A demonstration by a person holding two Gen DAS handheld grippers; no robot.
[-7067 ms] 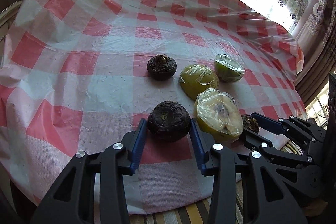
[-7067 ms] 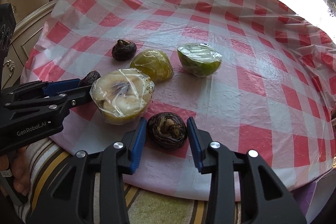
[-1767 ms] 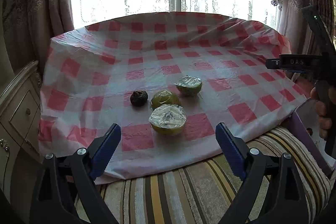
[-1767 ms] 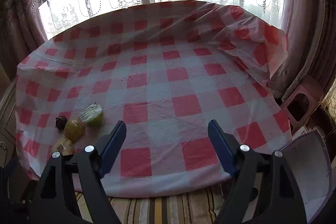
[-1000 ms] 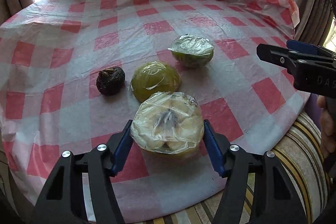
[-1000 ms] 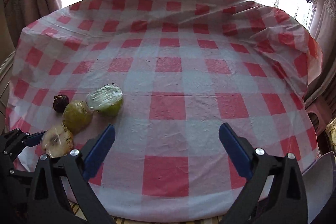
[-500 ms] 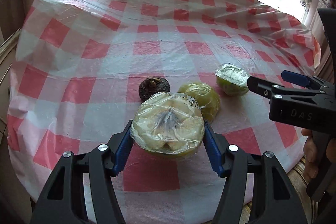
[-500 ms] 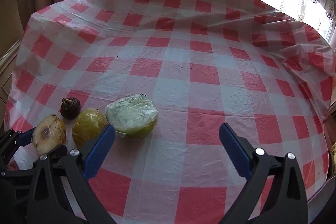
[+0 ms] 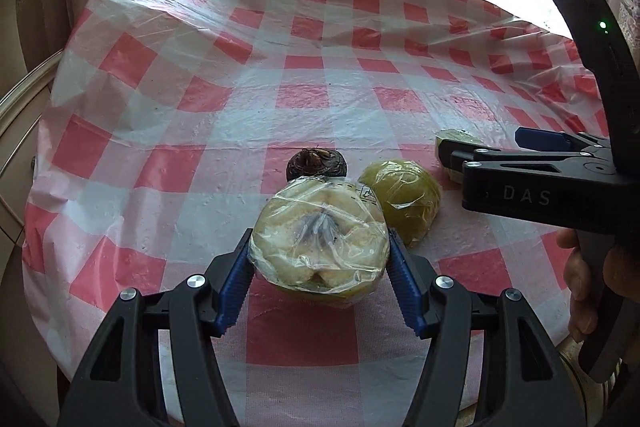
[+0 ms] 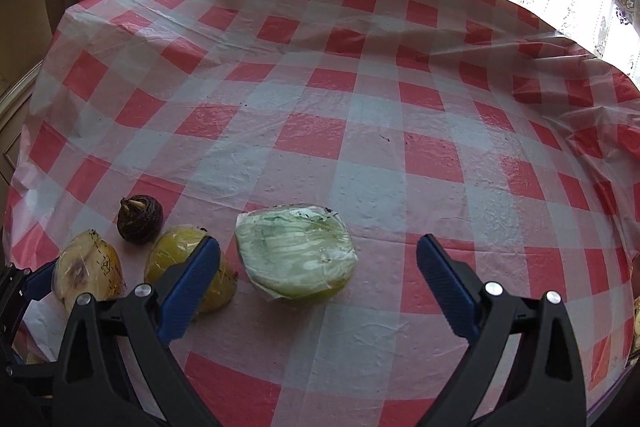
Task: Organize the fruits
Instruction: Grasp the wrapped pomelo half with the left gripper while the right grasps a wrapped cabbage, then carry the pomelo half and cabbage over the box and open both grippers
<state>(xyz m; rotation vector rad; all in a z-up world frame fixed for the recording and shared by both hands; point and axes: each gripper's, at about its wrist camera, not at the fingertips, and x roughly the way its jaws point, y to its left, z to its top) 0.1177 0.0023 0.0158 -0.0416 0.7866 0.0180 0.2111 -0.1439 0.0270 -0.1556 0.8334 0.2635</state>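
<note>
Now that the wrapped pale fruit half (image 9: 320, 247), low near the table's near edge, has gone from loosely framed to clamped in our left gripper (image 9: 318, 259), we can carry it off, while our right gripper (image 10: 318, 259) has closed in, jaws wide apart, on the wrapped green half (image 10: 296, 257)

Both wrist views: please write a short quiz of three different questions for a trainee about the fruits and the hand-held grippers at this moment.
1. True or false: the left hand-held gripper is closed on the wrapped pale fruit half.
2. Multiple choice: which fruit lies between the open fingers of the right hand-held gripper? A) dark round fruit B) wrapped green fruit half C) wrapped yellow-green fruit
3. Fill in: the fruits lie on a red and white ____ tablecloth.

Key: 1 true; 2 B; 3 checked.
</note>
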